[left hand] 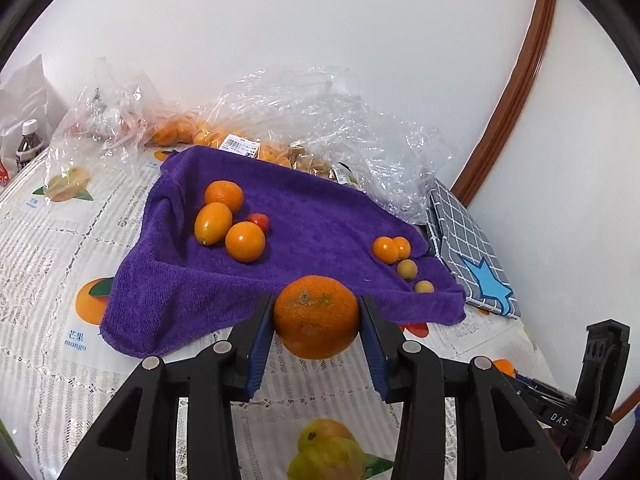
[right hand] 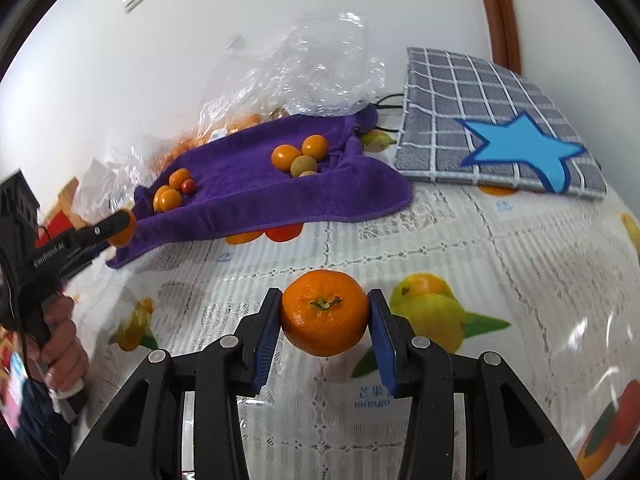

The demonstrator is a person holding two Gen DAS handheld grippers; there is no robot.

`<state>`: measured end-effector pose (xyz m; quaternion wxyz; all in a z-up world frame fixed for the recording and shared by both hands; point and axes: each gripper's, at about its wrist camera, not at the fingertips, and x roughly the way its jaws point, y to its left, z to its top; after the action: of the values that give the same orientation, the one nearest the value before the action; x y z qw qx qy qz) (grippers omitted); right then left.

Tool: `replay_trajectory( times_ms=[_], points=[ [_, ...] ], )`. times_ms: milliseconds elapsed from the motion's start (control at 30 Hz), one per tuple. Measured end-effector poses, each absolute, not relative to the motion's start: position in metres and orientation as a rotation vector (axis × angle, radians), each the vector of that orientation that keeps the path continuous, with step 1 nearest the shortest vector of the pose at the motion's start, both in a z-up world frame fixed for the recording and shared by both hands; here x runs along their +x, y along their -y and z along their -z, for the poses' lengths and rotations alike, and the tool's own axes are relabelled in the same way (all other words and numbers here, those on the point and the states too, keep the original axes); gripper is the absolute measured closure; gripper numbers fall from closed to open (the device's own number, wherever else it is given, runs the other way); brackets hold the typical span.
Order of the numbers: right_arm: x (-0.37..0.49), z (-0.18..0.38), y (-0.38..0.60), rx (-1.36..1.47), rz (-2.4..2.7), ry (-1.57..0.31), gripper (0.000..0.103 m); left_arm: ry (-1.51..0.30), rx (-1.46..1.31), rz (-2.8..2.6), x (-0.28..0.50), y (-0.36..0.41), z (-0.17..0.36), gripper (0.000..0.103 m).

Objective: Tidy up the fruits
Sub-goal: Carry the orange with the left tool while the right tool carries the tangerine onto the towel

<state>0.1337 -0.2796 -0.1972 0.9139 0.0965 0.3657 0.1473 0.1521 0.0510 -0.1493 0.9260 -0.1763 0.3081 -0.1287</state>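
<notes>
My left gripper (left hand: 316, 322) is shut on a mandarin (left hand: 316, 316), held above the near edge of a purple towel (left hand: 320, 216). On the towel lie three orange fruits with a small red one (left hand: 260, 222) at the left, and two small orange fruits (left hand: 390, 249) with two pale round ones (left hand: 407, 269) at the right. My right gripper (right hand: 325, 320) is shut on a second mandarin (right hand: 325, 312), stem up, over the printed tablecloth (right hand: 520, 264). The right wrist view shows the left gripper (right hand: 120, 226) with its fruit at the towel's left end, a hand on its handle.
Crumpled clear plastic bags (left hand: 304, 120) with more orange fruit lie behind the towel by the white wall. A grey checked cloth with a blue star (right hand: 500, 136) lies to the towel's right. A dark bottle (left hand: 27, 146) stands at the far left.
</notes>
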Motion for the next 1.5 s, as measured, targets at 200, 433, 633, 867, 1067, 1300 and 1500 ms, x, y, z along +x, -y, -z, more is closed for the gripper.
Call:
replay_trajectory(
  times_ms=[200,433,633,867,1067,1300,1500],
  points=[
    [0.131,0.195,0.289,0.261,-0.296,-0.76,0.06,-0.588,-0.367,0.256,0.144,-0.055,0.143,0.063],
    [0.129,0.174,0.288,0.257,-0.294,-0.709,0.06,-0.583,-0.378,0.238,0.144,-0.059,0.143,0.063],
    [0.125,0.155,0.278,0.218,-0.32,-0.67,0.06,-0.571,-0.372,0.223,0.141,-0.06,0.142,0.063],
    [0.125,0.135,0.266,0.177,-0.345,-0.629,0.06,-0.566,-0.397,0.204,0.142,-0.068,0.14,0.063],
    [0.132,0.125,0.255,0.12,-0.341,-0.609,0.06,-0.573,-0.415,0.187,0.147,-0.076,0.138,0.063],
    [0.15,0.121,0.247,0.092,-0.337,-0.607,0.06,-0.601,-0.408,0.165,0.161,-0.095,0.127,0.063],
    [0.173,0.116,0.236,0.033,-0.326,-0.604,0.06,-0.6,-0.407,0.144,0.176,-0.111,0.111,0.063]
  ],
)
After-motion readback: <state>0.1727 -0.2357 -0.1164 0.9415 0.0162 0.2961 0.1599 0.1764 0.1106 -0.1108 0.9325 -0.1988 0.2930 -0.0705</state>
